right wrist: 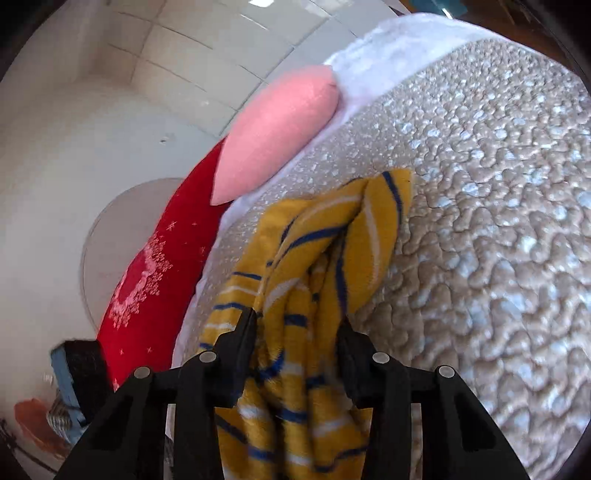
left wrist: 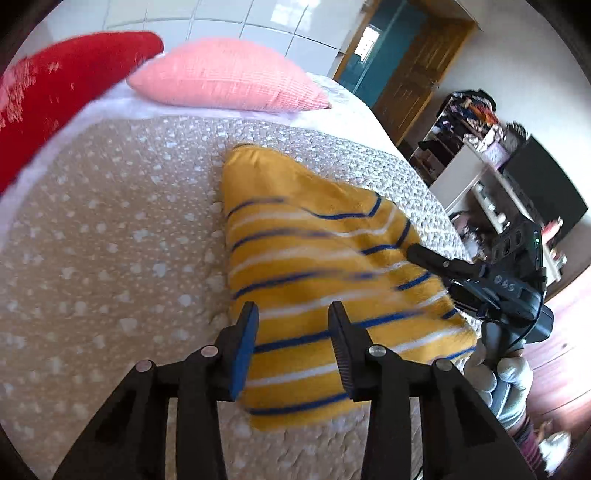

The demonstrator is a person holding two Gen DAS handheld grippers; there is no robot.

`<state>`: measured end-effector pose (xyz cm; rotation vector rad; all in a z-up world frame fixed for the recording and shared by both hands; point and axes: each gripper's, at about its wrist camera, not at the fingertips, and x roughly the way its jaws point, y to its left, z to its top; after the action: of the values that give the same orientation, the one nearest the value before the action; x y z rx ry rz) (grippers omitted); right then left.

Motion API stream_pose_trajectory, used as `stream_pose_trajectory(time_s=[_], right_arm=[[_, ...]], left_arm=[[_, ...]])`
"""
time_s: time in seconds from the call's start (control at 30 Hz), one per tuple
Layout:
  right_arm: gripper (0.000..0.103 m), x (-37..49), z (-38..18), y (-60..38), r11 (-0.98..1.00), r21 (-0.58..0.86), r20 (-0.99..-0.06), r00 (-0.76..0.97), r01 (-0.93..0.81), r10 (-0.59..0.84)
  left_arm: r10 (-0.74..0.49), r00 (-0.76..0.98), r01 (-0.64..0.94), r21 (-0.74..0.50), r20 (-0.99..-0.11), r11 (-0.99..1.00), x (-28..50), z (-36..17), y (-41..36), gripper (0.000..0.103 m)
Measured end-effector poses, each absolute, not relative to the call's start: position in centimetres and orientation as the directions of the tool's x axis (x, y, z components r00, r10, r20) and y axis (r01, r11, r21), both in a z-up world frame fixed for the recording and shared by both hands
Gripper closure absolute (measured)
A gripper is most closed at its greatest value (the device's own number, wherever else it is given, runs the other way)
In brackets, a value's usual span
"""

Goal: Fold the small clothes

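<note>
A bed [left wrist: 110, 229] fills most of both views, covered by a beige quilt [right wrist: 498, 229] dotted with pale spots, with a white sheet [right wrist: 399, 48] shown at its head. 2 pillows are laid at that end: a red pillow [left wrist: 55, 85] with a white snowflake print, and a pink pillow [left wrist: 229, 74] just beside it, the 2 touching in the right wrist view. Behind them a white tiled wall [left wrist: 221, 14] is seen. Beyond the far bed edge, a wooden door [left wrist: 417, 70] and a cluttered white shelf [left wrist: 476, 162] are visible.

The garment [left wrist: 314, 266], yellow with blue and white stripes, is spread on the quilt near the right edge of the bed, one side raised off the surface. In the right wrist view its cloth is bunched and gathered into folds running between the fingers.

The left gripper [left wrist: 291, 332] is held over the near part of the garment with its jaws set well apart; nothing is gripped between them. The right gripper [right wrist: 295, 350] is seen with jaws apart and bunched cloth lying in the gap; whether the cloth is pinched cannot be told from its own view. In the left wrist view, a finger [left wrist: 436, 260] of that gripper is laid against the raised edge of the garment, and a gloved hand [left wrist: 506, 384] is seen under it.
</note>
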<state>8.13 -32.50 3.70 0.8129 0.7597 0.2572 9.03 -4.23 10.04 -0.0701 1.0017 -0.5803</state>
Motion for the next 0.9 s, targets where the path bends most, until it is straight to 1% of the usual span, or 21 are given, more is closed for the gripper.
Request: stream_pose_trajectory(time_s=[0.03, 0.1, 0.13, 0.2, 0.3, 0.33, 0.43, 0.5, 0.53, 0.57, 0.6, 0.63, 0.67, 0.7, 0.77, 0.8, 0.83, 0.9], right_arm=[[0.056, 7.6, 3.5, -32.4, 0.704, 0.704, -0.543, 0.710, 0.094, 0.449], [0.056, 6.6, 2.6, -32.4, 0.774, 0.606, -0.643, 0.684, 0.181, 0.344], [0.056, 6.0, 2.6, -32.5, 0.780, 0.595, -0.652, 0.684, 0.194, 0.327], [0.056, 4.4, 3.7, -32.4, 0.794, 0.575, -0.649, 0.702, 0.200, 0.293], [0.056, 1.3, 8.2, -30.6, 0.847, 0.518, -0.593, 0.762, 0.115, 0.259], [0.054, 0.7, 9.3, -29.7, 0.854, 0.514, -0.571, 0.774, 0.078, 0.274], [0.048, 0.2, 10.7, -26.9, 0.838, 0.545, -0.524, 0.768, -0.031, 0.369], [0.048, 0.6, 9.8, -25.3, 0.822, 0.566, -0.526, 0.737, -0.069, 0.424], [0.048, 1.0, 9.1, -24.4, 0.825, 0.561, -0.544, 0.723, -0.064, 0.426], [0.048, 1.1, 8.2, -24.0, 0.831, 0.554, -0.570, 0.704, -0.051, 0.424], [0.048, 1.6, 6.7, -23.8, 0.843, 0.537, -0.611, 0.679, -0.023, 0.407], [0.049, 1.8, 5.6, -23.9, 0.861, 0.508, -0.649, 0.663, 0.012, 0.373], [0.051, 2.0, 4.4, -24.0, 0.888, 0.455, -0.697, 0.647, 0.066, 0.309], [0.052, 1.5, 4.0, -24.3, 0.887, 0.454, -0.697, 0.653, 0.081, 0.297], [0.052, 0.2, 4.5, -24.9, 0.860, 0.502, -0.656, 0.688, 0.090, 0.311], [0.048, -0.7, 4.9, -25.0, 0.850, 0.517, -0.639, 0.706, 0.102, 0.304], [0.042, -1.5, 5.3, -25.2, 0.849, 0.516, -0.634, 0.717, 0.113, 0.289], [0.040, -3.5, 6.3, -25.1, 0.860, 0.491, -0.618, 0.751, 0.138, 0.232]], left_arm=[[-0.450, 0.401, 0.422, -0.275, -0.798, 0.864, 8.9, 9.4, -4.4, 0.057], [-0.367, 0.401, 0.403, -0.198, -0.839, 0.894, 8.8, 7.7, -4.5, 0.056], [-0.348, 0.394, 0.392, -0.187, -0.851, 0.901, 8.6, 6.9, -4.2, 0.056], [-0.372, 0.396, 0.363, -0.229, -0.839, 0.903, 7.8, 6.5, -2.7, 0.056], [-0.398, 0.458, 0.310, -0.276, -0.795, 0.910, 5.6, 7.5, -0.2, 0.055], [-0.396, 0.477, 0.294, -0.282, -0.785, 0.913, 4.5, 7.7, 0.0, 0.052], [-0.374, 0.559, 0.241, -0.286, -0.740, 0.927, 1.6, 8.9, 1.6, 0.048], [-0.322, 0.651, 0.198, -0.256, -0.687, 0.946, -0.6, 10.8, 2.8, 0.038], [-0.296, 0.691, 0.179, -0.241, -0.659, 0.954, -1.3, 11.5, 3.3, 0.028], [-0.264, 0.736, 0.156, -0.222, -0.623, 0.962, -2.3, 12.3, 3.9, 0.021], [-0.206, 0.796, 0.114, -0.193, -0.569, 0.974, -3.6, 13.5, 4.6, 0.018], [-0.173, 0.823, 0.088, -0.178, -0.541, 0.980, -4.1, 14.1, 4.9, 0.013], [-0.117, 0.862, 0.045, -0.156, -0.493, 0.987, -5.1, 15.1, 5.4, 0.008], [-0.083, 0.884, 0.018, -0.145, -0.460, 0.989, -5.8, 15.9, 5.8, 0.006], [-0.044, 0.908, -0.016, -0.138, -0.417, 0.990, -6.8, 16.9, 6.3, 0.003], [-0.037, 0.915, -0.024, -0.145, -0.403, 0.989, -7.2, 17.3, 6.6, 0.003], [-0.041, 0.916, -0.024, -0.157, -0.400, 0.987, -7.5, 17.6, 6.8, 0.003], [-0.066, 0.911, -0.006, -0.173, -0.406, 0.985, -7.9, 17.8, 6.6, 0.003]])
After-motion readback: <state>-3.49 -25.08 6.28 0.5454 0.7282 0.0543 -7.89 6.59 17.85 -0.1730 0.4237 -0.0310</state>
